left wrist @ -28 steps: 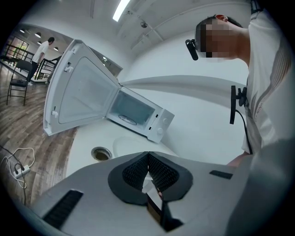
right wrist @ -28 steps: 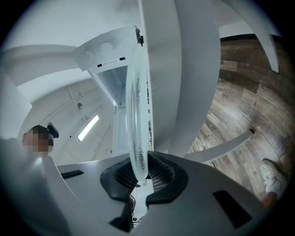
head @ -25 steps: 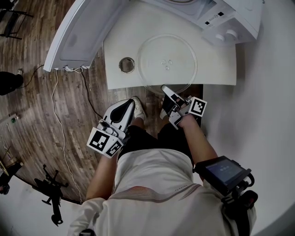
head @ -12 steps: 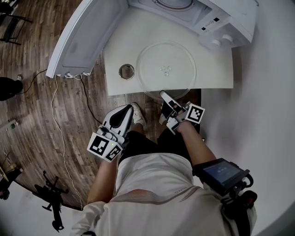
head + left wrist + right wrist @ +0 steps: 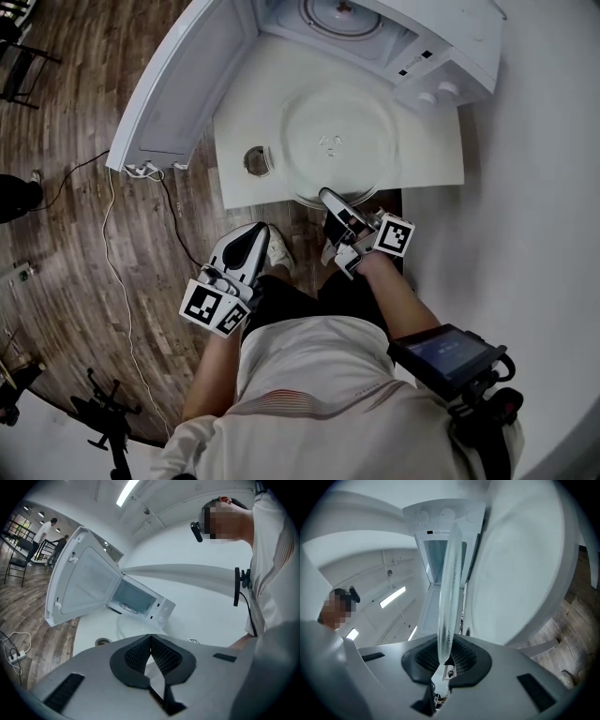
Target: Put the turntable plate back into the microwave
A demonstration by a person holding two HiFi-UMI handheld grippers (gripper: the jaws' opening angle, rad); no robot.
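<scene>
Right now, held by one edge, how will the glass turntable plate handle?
Probably stiff: the glass turntable plate looks flat though the right gripper pinches only its near rim. Likely heavy for a one-edge grip, so it may pivot. Smooth glass could slip and would likely break if dropped.

The turntable plate (image 5: pixel 339 141) is clear, colourless glass, and the counter (image 5: pixel 431 155), the microwave (image 5: pixel 450 52) and its door (image 5: pixel 183 89) are all plain white, while the floor (image 5: pixel 66 216) is dark brown wood-grain planking. The left claw (image 5: pixel 258 230) and the right claw (image 5: pixel 328 195) both have pale grey shells, black pads (image 5: pixel 136 653) with a fine cross-hatched pattern, and cubes (image 5: pixel 214 307) printed with black-and-white square markers. The person's shirt (image 5: pixel 309 366) is white with thin reddish stripes near the collar, the shorts (image 5: pixel 300 295) are black, and the wrist device (image 5: pixel 450 354) is black with a dark grey screen.
</scene>
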